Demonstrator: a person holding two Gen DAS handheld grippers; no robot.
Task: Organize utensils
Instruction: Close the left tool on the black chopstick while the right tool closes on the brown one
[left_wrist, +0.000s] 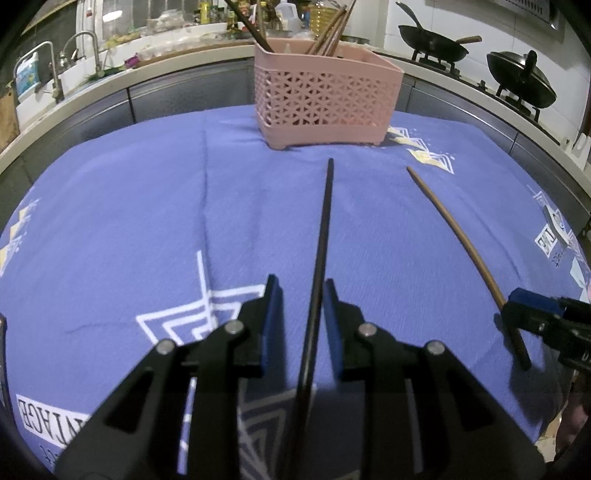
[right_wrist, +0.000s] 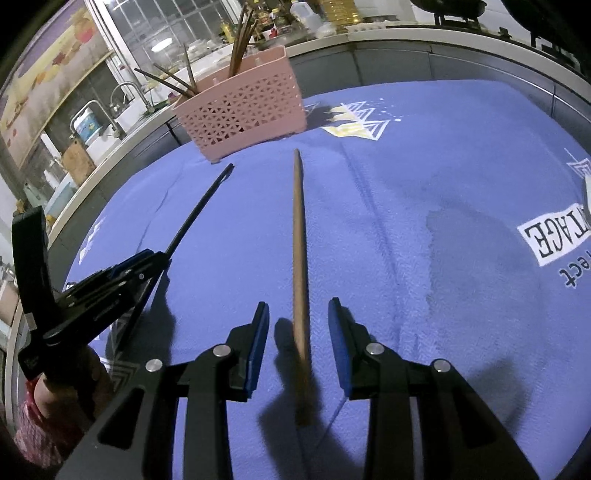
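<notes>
A black chopstick (left_wrist: 323, 221) lies between the fingers of my left gripper (left_wrist: 301, 286), tip toward the pink lattice basket (left_wrist: 325, 99). It sits close to the right pad, with a clear gap on the left, so the jaws stand open. A brown chopstick (right_wrist: 299, 240) rests on the purple cloth (right_wrist: 443, 184) between the fingers of my right gripper (right_wrist: 298, 304), which is open with room on both sides. The right wrist view shows the left gripper (right_wrist: 155, 258) with the black chopstick (right_wrist: 199, 210) and the basket (right_wrist: 243, 114), which holds several chopsticks (right_wrist: 240, 40).
The cloth (left_wrist: 147, 221) covers the table to its edges. Behind it runs a counter with sink taps (left_wrist: 85, 48) on the left and two dark woks (left_wrist: 436, 44) on a stove at the right. A person's hand (right_wrist: 55, 398) holds the left gripper.
</notes>
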